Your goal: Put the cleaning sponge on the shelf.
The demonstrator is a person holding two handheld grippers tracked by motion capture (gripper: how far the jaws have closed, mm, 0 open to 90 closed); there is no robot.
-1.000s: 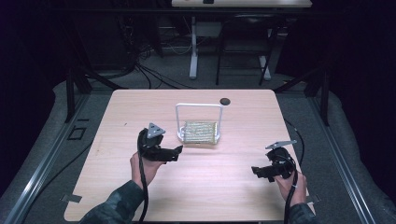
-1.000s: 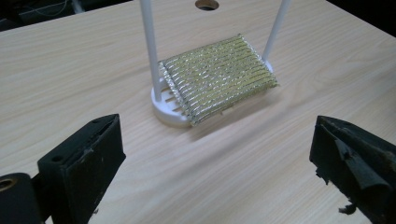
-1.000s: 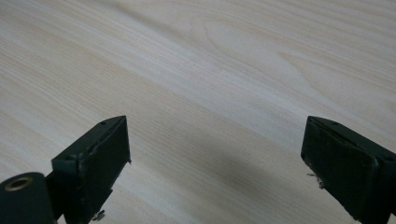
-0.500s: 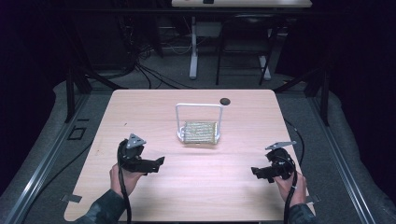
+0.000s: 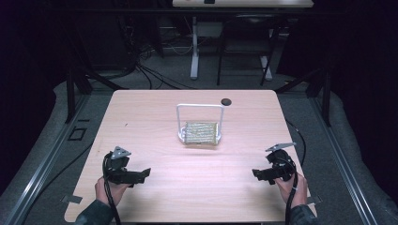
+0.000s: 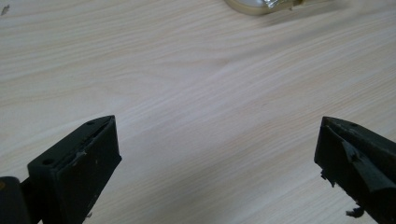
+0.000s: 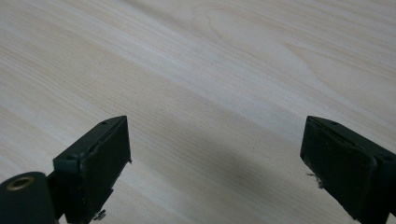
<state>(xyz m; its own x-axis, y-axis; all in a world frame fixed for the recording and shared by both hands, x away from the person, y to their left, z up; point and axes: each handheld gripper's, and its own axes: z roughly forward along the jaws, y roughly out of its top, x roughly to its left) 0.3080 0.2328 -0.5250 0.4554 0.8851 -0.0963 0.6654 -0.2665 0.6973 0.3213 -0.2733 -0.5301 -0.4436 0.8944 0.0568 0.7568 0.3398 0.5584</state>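
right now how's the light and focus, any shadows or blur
High view: table lit, surroundings dark, rack a bit soft. Left gripper view: wood grain sharp, rack edge glints at top. Right gripper view: soft shadow on the wood between the open jaws.

Light from overhead brightens the wooden table (image 5: pixel 155 122) while the room around it sinks into near-black, soft shadows lie beneath the jaws in both gripper views, and the high view looks grainy and slightly soft.
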